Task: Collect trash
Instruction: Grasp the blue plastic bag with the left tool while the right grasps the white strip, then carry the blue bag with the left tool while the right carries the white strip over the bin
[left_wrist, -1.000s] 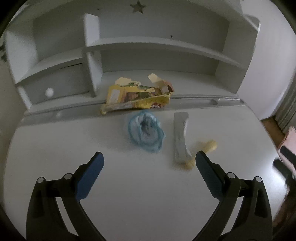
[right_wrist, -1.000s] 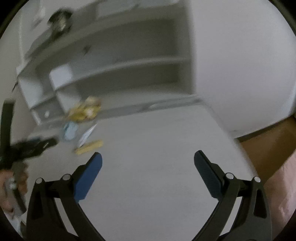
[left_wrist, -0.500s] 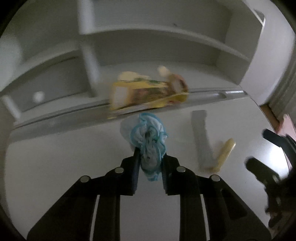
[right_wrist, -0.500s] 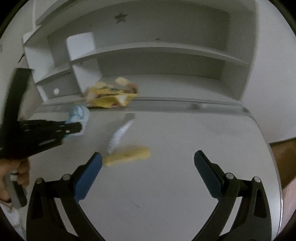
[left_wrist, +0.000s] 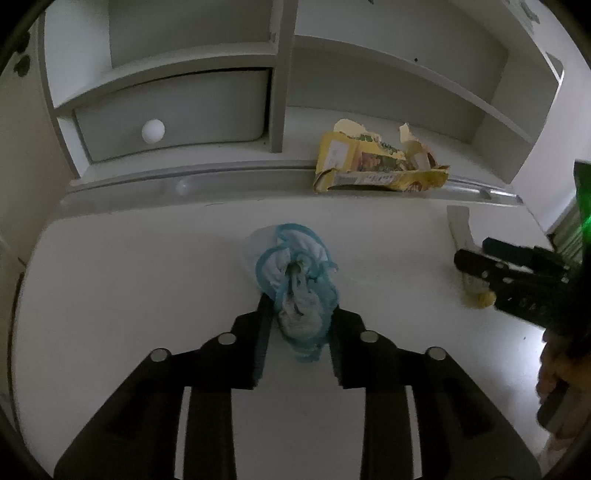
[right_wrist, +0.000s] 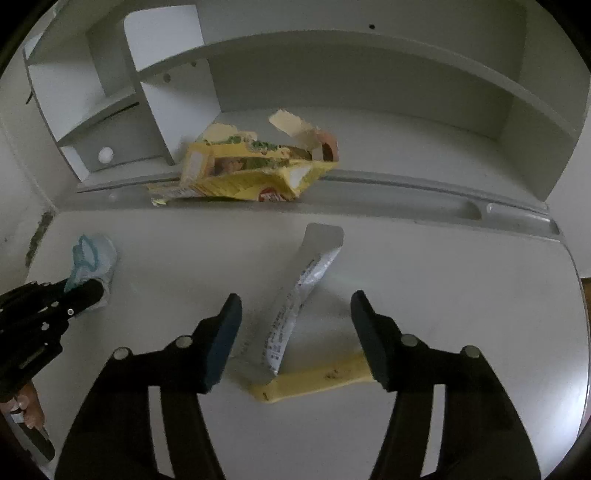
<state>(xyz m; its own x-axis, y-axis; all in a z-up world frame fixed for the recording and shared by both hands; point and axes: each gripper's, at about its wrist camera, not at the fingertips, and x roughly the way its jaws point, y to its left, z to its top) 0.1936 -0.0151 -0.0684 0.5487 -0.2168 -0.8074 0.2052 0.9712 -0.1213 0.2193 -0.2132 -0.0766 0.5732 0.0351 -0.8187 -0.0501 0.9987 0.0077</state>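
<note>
Left gripper (left_wrist: 297, 325) jaws clamped on the crumpled white-and-blue tissue wad (left_wrist: 295, 280), at the left of the white bench (right_wrist: 443, 295). Right gripper (right_wrist: 295, 332) jaws wide, straddling the silver foil sachet (right_wrist: 295, 306) and the flat yellow wrapper strip (right_wrist: 314, 380), which touch. Torn yellow cardboard box (right_wrist: 251, 173) lies on the ledge below the white shelf unit (right_wrist: 351, 59).

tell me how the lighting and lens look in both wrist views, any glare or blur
Left wrist view: dim and sharp, strong fisheye bending of the shelf, a green flare at the right edge, the crumpled blue mask clear. Right wrist view: equally dim, soft glare on the desk at right, silver wrapper print legible.
</note>
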